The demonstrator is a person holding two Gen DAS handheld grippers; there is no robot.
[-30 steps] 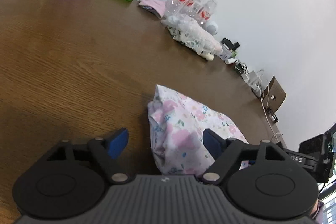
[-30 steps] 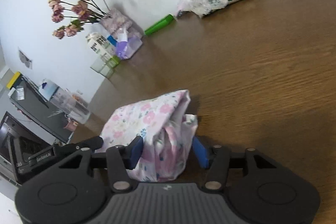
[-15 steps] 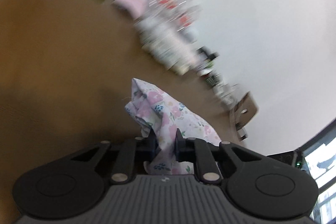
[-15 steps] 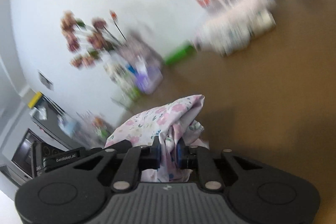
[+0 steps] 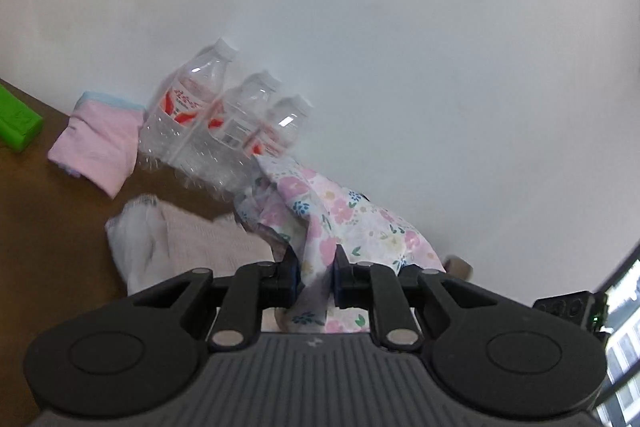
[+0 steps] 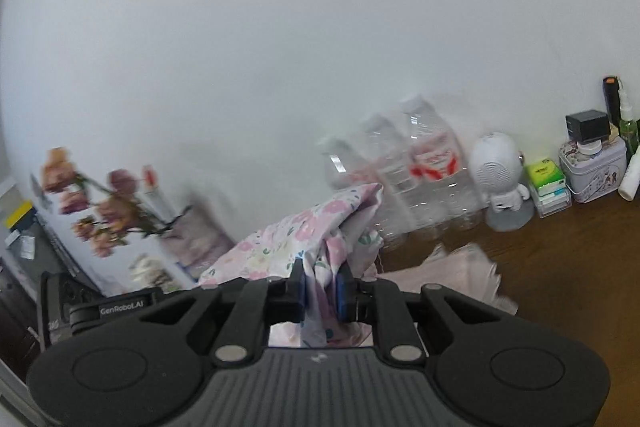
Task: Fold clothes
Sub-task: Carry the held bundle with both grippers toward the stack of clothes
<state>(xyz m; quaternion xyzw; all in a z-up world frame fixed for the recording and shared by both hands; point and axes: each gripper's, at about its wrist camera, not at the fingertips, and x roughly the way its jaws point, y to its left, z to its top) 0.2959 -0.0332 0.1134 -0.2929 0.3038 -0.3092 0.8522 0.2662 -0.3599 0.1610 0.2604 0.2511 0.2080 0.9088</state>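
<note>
**Both claws clamped on the floral garment, lifted off the desk**

I have the left claw (image 5: 315,273) closed on a bunch of the floral garment (image 5: 340,215); the blue pads press the cloth from both sides, and the fabric rises out of the jaws and fans away to the far right, toward the white wall (image 5: 400,27). A little of it hangs down below the fingers as well. The right claw (image 6: 320,283) is likewise pinched shut on the floral garment (image 6: 296,235), with the cloth standing up from between its pads and stretching off to the left, where I can see the other gripper's black body at the near left edge.

So the garment is held between the two claws, up off the brown desk (image 5: 52,227), not lying on it. Just beyond the left claw, lower and to the left, lies a pale pink folded piece (image 5: 188,239) on the desk. Farther off stands a pack of water bottles (image 5: 224,123) against the wall, with a pink folded cloth (image 5: 100,143) to its left and a green box (image 5: 16,123) at the far left edge.

From the right wrist I see the same bottles behind the garment, a small white robot figure (image 6: 500,179) to their right, a patterned tin (image 6: 592,167) farther right, and blurred flowers (image 6: 92,211) at left.
</note>
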